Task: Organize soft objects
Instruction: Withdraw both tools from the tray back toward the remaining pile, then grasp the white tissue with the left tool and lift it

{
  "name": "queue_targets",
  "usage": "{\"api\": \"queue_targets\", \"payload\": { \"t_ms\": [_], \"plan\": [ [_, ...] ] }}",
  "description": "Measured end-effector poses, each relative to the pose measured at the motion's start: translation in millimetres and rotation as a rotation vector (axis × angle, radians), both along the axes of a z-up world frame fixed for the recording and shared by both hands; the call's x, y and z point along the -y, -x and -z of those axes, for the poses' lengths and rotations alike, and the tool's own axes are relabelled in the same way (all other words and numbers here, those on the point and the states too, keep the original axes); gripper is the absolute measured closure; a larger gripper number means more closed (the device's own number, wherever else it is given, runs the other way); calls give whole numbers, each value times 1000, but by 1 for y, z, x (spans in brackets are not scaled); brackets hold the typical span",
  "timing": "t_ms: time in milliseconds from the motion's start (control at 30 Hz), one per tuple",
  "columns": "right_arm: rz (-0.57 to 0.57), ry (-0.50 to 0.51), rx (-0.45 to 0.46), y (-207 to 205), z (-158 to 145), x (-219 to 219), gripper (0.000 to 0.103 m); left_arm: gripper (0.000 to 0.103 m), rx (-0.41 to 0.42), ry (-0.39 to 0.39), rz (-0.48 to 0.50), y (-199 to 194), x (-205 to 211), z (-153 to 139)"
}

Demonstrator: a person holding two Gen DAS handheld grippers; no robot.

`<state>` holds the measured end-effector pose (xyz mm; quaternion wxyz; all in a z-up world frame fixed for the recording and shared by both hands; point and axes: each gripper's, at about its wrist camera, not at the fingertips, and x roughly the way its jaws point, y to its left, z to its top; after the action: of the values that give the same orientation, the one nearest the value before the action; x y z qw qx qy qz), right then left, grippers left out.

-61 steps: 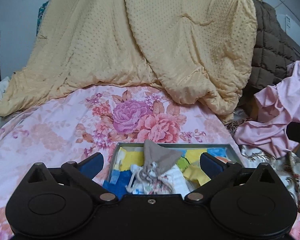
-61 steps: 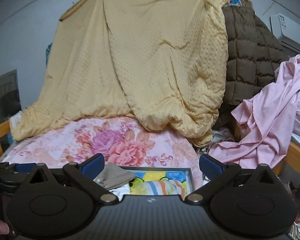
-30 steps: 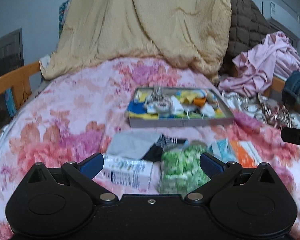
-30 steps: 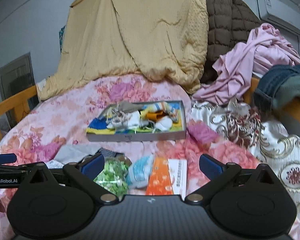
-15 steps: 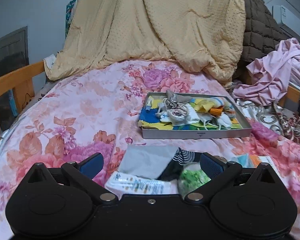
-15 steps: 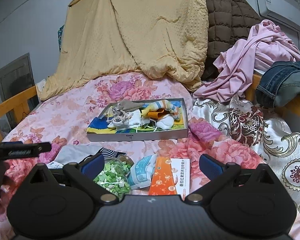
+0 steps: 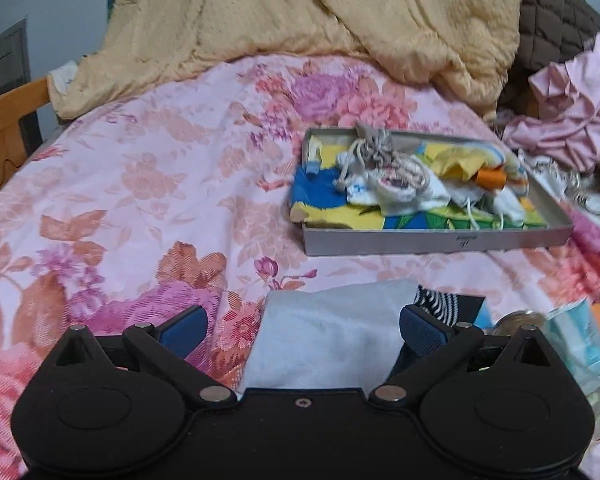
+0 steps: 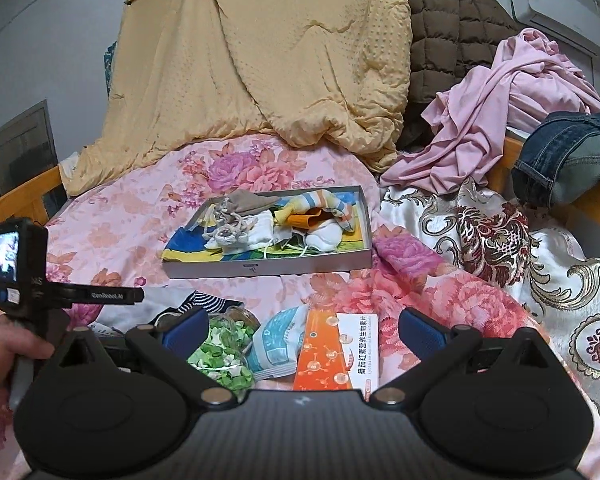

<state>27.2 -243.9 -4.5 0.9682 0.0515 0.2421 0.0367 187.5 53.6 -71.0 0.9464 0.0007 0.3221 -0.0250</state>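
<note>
A shallow grey box [image 7: 436,239] [image 8: 268,267] on the floral bed holds a heap of socks, pouches and cloths [image 7: 396,176] [image 8: 260,224]. My left gripper [image 7: 303,326] is open and empty, low over a pale grey cloth [image 7: 332,328] that lies between its fingers, beside a black-and-white striped sock [image 7: 440,304] [image 8: 204,302]. My right gripper [image 8: 302,328] is open and empty above a jar of green bits [image 8: 224,354], a blue-white packet [image 8: 278,338] and an orange box [image 8: 332,354].
A yellow quilt [image 8: 260,60] hangs behind the bed. Pink clothes [image 8: 500,108], a brown quilted coat [image 8: 440,32] and jeans [image 8: 572,148] pile at the right. A wooden bed rail [image 7: 8,120] runs along the left. The left gripper's body [image 8: 32,280] shows in the right wrist view.
Both grippers have pulled back from the grey box toward the near end of the bed. The left gripper has since moved forward and down over the pale grey cloth.
</note>
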Motion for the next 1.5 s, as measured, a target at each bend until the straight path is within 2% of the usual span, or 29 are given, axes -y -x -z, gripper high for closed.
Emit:
{"api": "queue_targets", "payload": {
  "t_ms": [100, 200, 267, 300, 400, 467, 500, 667, 767, 800, 833, 867, 933, 967, 1000, 1100, 1133, 1167, 1200, 1233, 1333, 1500],
  "plan": [
    [-7, -5, -12, -3, 2, -2, 0, 10, -38, 14, 25, -9, 0, 12],
    [-19, -6, -20, -4, 4, -6, 0, 24, -57, 32, 37, -11, -1, 19],
    [-25, -6, -23, -5, 4, -8, 0, 42, -47, 53, 50, -8, -3, 17],
    [-27, -7, -25, -5, 4, -9, 0, 45, -42, 60, 55, -6, -3, 15],
    [-30, -11, -28, -5, 4, -11, 0, 64, -39, 50, 80, -3, 0, 14],
    [-34, -11, -25, -4, 3, -12, 0, 87, -40, 43, 88, -1, 0, 12],
    [-36, -10, -23, -4, 3, -13, 0, 90, -33, 50, 83, 1, -2, 9],
    [-35, -12, -17, -3, 0, -10, 0, 97, 45, 142, 43, 16, -23, -23],
    [-30, -24, -22, -4, 0, -8, 0, 95, 50, 122, 58, 19, -24, -29],
    [-31, -27, -22, -4, 0, -8, 0, 88, 37, 107, 64, 18, -23, -27],
    [-33, -27, -22, -3, 0, -8, 0, 68, 25, 93, 59, 16, -22, -23],
    [-36, -24, -21, -3, 0, -9, 0, 39, 9, 86, 50, 14, -21, -19],
    [-42, -20, -21, -2, 0, -10, 0, 14, 12, 71, 24, 13, -21, -11],
    [-41, -20, -22, -1, 0, -10, 0, 14, 20, 56, 16, 11, -19, -7],
    [-40, -21, -24, -1, 1, -10, 0, 15, 3, 58, 28, 6, -17, -4],
    [-32, -26, -32, -2, 3, -8, 0, 32, -61, 85, 58, -11, -12, 8],
    [-31, -27, -33, -2, 3, -8, 0, 50, -83, 80, 66, -16, -9, 13],
    [-30, -27, -32, -2, 3, -7, 0, 79, -103, 77, 73, -21, -7, 17],
    [-30, -26, -30, -2, 3, -7, 0, 93, -120, 81, 74, -24, -8, 19],
    [-29, -26, -29, -2, 2, -6, 0, 102, -121, 92, 67, -23, -9, 20],
    [-24, -26, -29, -2, 3, -4, 0, 102, -90, 157, 40, -13, -22, 11],
    [-33, -23, -29, -7, 4, -4, 0, 102, 26, 246, 1, 24, -54, -34]
  ]
}}
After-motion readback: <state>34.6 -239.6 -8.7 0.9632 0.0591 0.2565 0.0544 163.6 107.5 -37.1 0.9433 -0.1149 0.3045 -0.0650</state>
